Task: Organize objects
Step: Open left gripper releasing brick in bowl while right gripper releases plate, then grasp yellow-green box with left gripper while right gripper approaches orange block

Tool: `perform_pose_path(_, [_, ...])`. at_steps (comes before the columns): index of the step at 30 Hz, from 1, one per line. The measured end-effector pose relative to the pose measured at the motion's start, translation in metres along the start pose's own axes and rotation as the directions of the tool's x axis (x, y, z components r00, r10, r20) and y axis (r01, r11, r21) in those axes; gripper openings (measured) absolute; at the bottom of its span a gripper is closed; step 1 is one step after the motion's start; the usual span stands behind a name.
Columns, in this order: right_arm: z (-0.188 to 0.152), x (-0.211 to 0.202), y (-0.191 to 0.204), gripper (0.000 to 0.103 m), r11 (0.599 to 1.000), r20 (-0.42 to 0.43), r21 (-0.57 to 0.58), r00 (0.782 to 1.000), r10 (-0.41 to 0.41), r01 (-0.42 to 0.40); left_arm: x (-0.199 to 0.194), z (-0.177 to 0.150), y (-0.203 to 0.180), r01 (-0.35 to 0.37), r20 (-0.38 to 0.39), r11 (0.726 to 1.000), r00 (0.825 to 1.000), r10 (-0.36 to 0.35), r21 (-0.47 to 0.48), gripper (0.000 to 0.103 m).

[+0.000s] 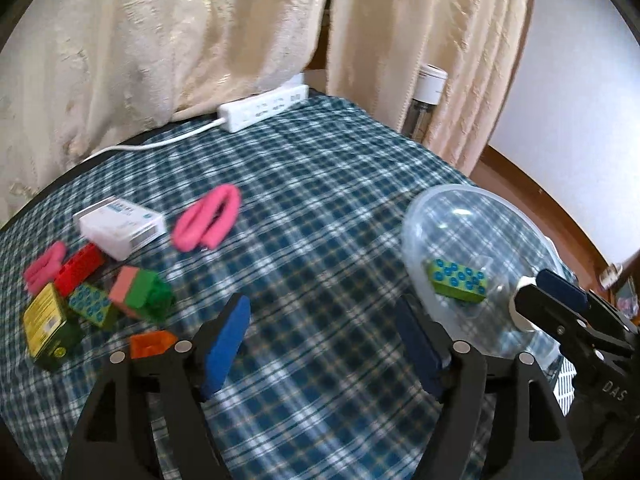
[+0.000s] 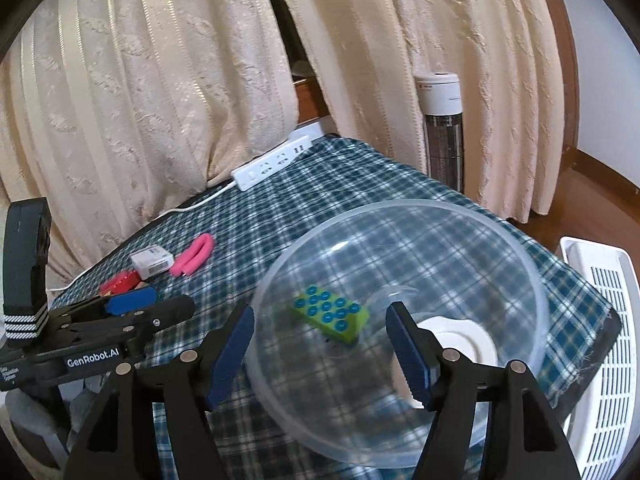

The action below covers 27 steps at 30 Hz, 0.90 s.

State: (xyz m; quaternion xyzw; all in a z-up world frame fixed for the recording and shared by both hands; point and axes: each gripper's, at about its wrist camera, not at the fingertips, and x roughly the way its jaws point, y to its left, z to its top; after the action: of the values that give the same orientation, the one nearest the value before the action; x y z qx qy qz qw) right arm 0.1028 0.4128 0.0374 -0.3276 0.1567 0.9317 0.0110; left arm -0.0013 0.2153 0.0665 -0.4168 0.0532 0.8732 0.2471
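A clear plastic bowl (image 1: 472, 216) (image 2: 516, 264) stands on the checked tablecloth at the right and holds a green brick with blue studs (image 1: 458, 280) (image 2: 332, 314). A pile at the left has a red brick (image 1: 80, 268), a green studded brick (image 1: 92, 304), a pink-and-green block (image 1: 140, 292), an orange brick (image 1: 152, 342) and a yellow-green box (image 1: 46, 326). My left gripper (image 1: 324, 348) is open and empty over the cloth between pile and bowl. My right gripper (image 2: 320, 352) is open and empty, its fingers at the bowl's near rim.
A white box (image 1: 120, 228) and a pink looped band (image 1: 208, 216) lie mid-table, another pink band (image 1: 42, 266) far left. A white power strip (image 1: 264, 108) lies at the back by cream curtains. A white slatted bin (image 2: 608, 320) stands off the table's right edge.
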Motion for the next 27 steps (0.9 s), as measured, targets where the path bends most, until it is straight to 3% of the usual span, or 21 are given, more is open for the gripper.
perform_pose_path(10, [-0.004, 0.007, 0.030, 0.074, 0.998, -0.032, -0.045, 0.999, 0.031, -0.032, -0.012, -0.010, 0.053, -0.117, 0.017, 0.989, 0.993, 0.119, -0.090, 0.079])
perform_pose_path(16, [-0.007, 0.012, 0.049, 0.081, 0.996, -0.049, -0.072, 0.998, 0.049, -0.052, -0.017, -0.016, 0.089, -0.186, 0.005, 0.970, 0.982, 0.189, -0.155, 0.079])
perform_pose_path(27, [-0.011, 0.024, 0.077, 0.084, 0.991, -0.087, -0.109, 0.993, 0.074, -0.083, -0.028, -0.027, 0.146, -0.259, -0.005, 0.924, 0.963, 0.268, -0.283, 0.079])
